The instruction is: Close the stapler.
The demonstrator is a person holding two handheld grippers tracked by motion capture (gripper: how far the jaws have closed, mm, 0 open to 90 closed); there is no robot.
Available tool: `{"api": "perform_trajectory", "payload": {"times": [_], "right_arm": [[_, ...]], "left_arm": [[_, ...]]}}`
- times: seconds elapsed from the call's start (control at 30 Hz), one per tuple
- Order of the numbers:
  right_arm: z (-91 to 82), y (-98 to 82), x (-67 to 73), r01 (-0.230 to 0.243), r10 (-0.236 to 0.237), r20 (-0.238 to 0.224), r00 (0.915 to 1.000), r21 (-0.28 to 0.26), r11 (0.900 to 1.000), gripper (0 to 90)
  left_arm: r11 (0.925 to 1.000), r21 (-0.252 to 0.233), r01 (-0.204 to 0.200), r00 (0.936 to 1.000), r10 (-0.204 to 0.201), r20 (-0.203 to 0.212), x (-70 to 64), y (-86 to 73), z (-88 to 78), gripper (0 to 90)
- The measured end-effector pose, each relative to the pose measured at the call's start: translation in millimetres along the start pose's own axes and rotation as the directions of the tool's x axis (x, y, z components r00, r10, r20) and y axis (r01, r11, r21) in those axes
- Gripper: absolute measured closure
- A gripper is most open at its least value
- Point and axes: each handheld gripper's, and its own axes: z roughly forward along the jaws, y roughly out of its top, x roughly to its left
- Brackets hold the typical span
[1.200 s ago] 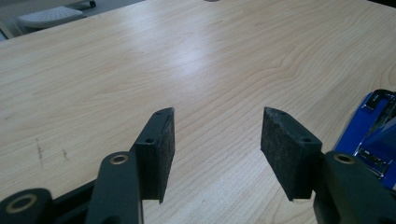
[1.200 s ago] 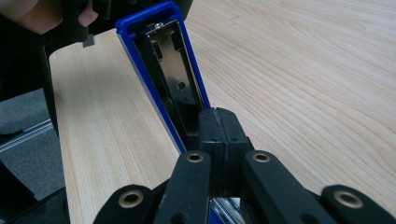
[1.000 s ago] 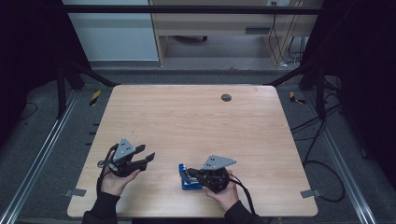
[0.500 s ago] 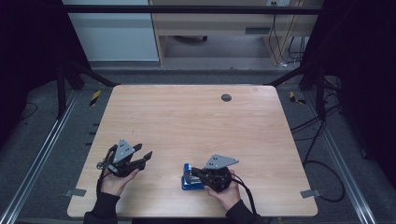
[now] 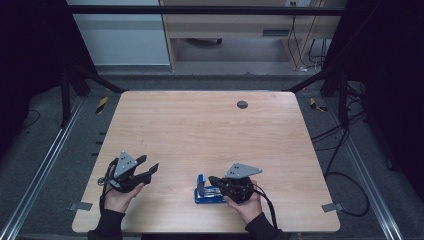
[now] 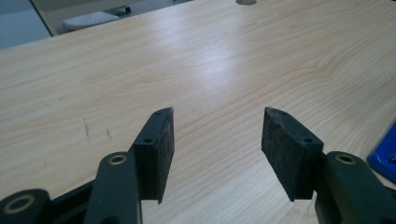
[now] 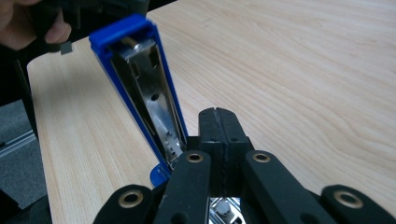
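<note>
Resting on pale woodgrain table (image 5: pixel 200 125) | glossy blue stapler (image 5: pixel 206 191) | right tongs (image 7: pixel 218 114) together | left tongs (image 6: pixel 217 140) apart, just widening

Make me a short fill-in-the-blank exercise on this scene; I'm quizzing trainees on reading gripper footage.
1. The stapler is coloured ____.
2. The left gripper has its jaws ____, nothing between them.
3. The right gripper has its jaws ____.
4. The stapler's top is swung ____, baring its metal inside.

Missing words: blue; open; shut; open
</note>
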Motion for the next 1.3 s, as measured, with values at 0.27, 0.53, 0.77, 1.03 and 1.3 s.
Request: {"api": "perform_trajectory", "payload": {"times": [0.27, 0.53, 0.77, 1.03, 1.3], "right_arm": [[-12.7, 9.3, -2.7, -0.015, 0.016, 0.015, 0.9998, -0.052, 0.999, 90.0], [-23.1, 23.4, -1.6, -0.017, 0.019, 0.01, 0.9998, -0.111, 0.994, 90.0], [-23.8, 34.7, 6.6, -0.006, 0.005, -0.009, 1.0, -0.137, 0.991, 90.0], [-20.7, 46.7, 21.3, 0.002, -0.009, -0.043, 0.999, -0.16, 0.987, 90.0], [-11.3, 47.0, 34.1, 0.032, -0.041, -0.076, 0.9963, -0.126, 0.991, 90.0]], "left_arm": [[0.9986, 0.046, 0.028, 0.9993, -0.026, -0.026, -3.5, -10.7, -2.8, 40.4], [0.9952, 0.084, 0.05, 0.9984, -0.048, -0.03, -3.9, -15.8, 0.2, 35.8], [0.995, 0.085, 0.052, 0.9983, -0.05, -0.031, -3.2, -14.7, 0.0, 35.4], [0.9949, 0.085, 0.054, 0.9982, -0.051, -0.032, -3.9, -13.3, 1.1, 35.2], [0.9946, 0.088, 0.056, 0.9981, -0.053, -0.032, -3.2, -12.6, 0.3, 35.5]]}}
